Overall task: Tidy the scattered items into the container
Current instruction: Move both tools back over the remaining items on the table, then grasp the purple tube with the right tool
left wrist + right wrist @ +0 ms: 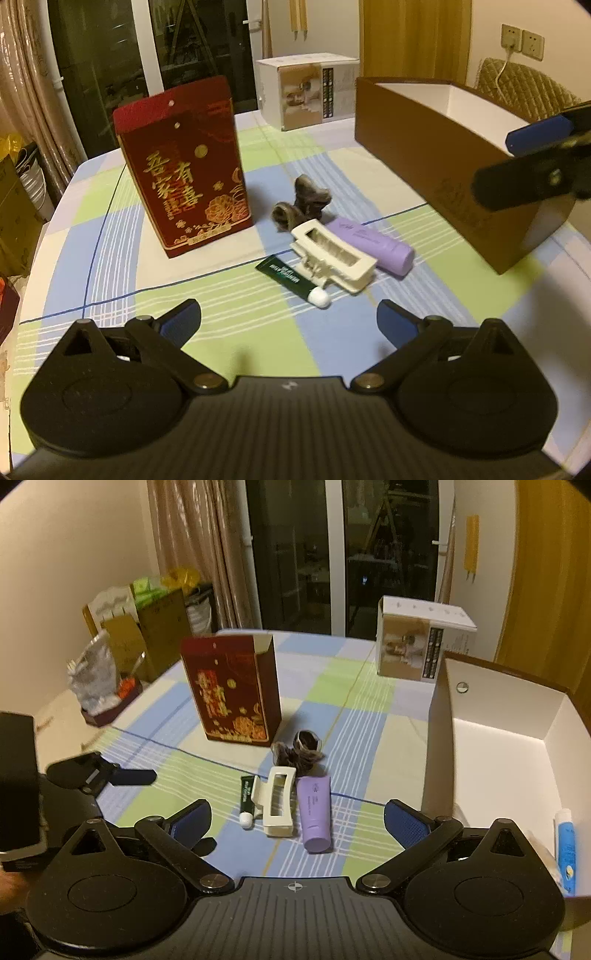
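Left claw (pixel 288 321) open, empty, above counter (pixel 229 321). Red box (pixel 183 166) upright at left. Green tube (pixel 246 799), white clip (pixel 277 802), purple tube (pixel 314 812) side by side mid-counter. Right claw (pixel 297 821) open, empty. Container (pixel 498 746) at right holds blue tube (pixel 565 845).

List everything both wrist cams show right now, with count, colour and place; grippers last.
Hair claw clip: 1, cream, table centre.
Purple tube: 1, beside the clip.
Green tube: 1, white cap, clip's other side.
Hair tie: 1, brown, behind the clip.
Container: 1, brown, white inside, holds a blue-white tube.
Red box: 1, upright.
White box: 1, far edge.
Left gripper: open, empty.
Right gripper: open, empty.
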`<state>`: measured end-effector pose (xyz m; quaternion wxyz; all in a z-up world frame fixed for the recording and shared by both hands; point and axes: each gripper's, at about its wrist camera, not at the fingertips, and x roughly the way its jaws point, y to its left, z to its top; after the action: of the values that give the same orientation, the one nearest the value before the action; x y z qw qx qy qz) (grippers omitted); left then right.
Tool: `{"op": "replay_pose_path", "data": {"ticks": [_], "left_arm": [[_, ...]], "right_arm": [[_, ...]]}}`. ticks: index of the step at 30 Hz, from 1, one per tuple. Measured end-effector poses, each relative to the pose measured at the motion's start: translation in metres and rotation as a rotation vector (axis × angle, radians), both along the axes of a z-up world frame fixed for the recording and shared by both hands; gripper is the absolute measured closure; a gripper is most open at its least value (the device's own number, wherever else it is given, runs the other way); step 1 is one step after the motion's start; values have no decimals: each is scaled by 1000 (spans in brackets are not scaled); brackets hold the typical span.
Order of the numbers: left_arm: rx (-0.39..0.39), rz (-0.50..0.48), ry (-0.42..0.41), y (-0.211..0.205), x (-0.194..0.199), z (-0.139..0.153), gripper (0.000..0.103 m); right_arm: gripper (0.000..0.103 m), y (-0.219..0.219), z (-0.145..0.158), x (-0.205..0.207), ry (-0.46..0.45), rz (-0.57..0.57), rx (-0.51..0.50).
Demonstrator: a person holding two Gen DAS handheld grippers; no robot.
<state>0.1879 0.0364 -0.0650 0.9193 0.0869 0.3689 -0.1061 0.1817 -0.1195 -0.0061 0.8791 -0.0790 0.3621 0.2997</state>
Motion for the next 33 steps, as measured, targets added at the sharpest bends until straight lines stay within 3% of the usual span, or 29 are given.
{"op": "replay_pose_path", "data": {"ticks": [4, 6, 10, 11, 12, 13, 20, 23, 33], "left_arm": [[59, -18, -12, 6, 8, -6, 3], [67, -18, -4, 11, 14, -8, 3], [83, -40, 1, 13, 19, -10, 3], [93, -50, -1, 11, 19, -10, 3], [101, -61, -1, 9, 19, -11, 3], [107, -72, 2, 7, 20, -12, 3], [126, -109, 8, 2, 27, -17, 3], [116, -111, 9, 3, 30, -16, 3], [94, -148, 18, 1, 37, -20, 4]], "right_arm": [[0, 14, -17, 13, 15, 15, -55], [20, 20, -25, 20, 26, 27, -81], [20, 27, -43, 33, 40, 30, -135], [27, 28, -47, 36, 43, 29, -148], [41, 28, -52, 40, 53, 29, -155], [43, 29, -56, 43, 64, 29, -163], [44, 33, -79, 58, 92, 31, -213], [56, 34, -87, 64, 113, 34, -230], [56, 34, -100, 78, 162, 37, -221]]}}
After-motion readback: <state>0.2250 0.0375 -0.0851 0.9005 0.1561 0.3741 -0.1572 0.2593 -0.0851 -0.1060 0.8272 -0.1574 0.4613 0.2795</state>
